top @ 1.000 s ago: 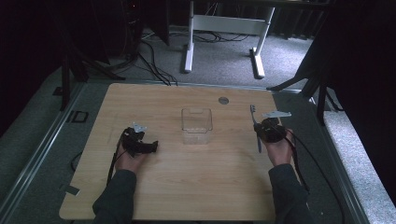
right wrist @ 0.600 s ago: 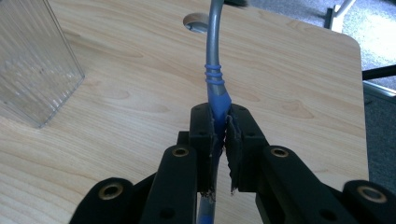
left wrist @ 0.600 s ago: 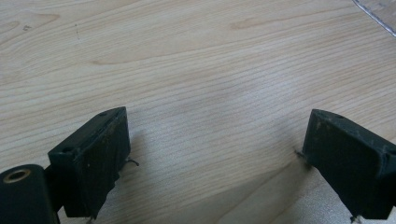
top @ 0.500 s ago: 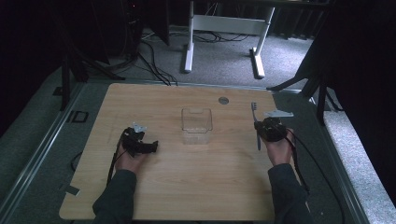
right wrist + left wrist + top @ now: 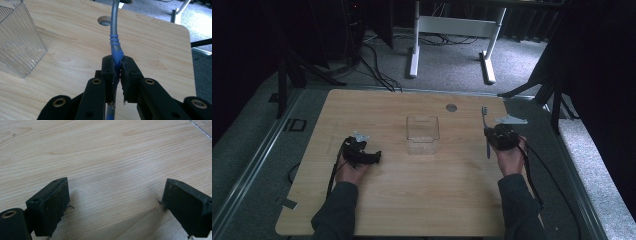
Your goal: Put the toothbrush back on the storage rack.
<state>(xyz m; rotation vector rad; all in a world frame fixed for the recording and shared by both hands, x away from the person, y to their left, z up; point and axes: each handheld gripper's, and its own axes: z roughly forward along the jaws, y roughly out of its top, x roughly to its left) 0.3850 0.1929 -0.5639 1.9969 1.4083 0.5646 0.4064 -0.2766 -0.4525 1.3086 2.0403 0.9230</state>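
My right gripper [image 5: 488, 134] [image 5: 118, 65] is shut on a toothbrush [image 5: 485, 131] [image 5: 114, 37] with a blue and grey handle. The brush points away from me, its head toward the table's far edge, on the right side of the wooden table [image 5: 412, 200]. A clear ribbed plastic container [image 5: 422, 134] [image 5: 17, 42] stands upright mid-table, to the left of that gripper. My left gripper [image 5: 375, 158] [image 5: 113, 195] rests low over the table's left part, pointing right toward the container. Its jaws are open with only bare wood between them.
A round cable hole [image 5: 451, 107] [image 5: 105, 20] sits in the table near the far edge, beyond the container. White desk legs [image 5: 414, 45] and cables lie on the floor behind the table. Black stands flank both sides.
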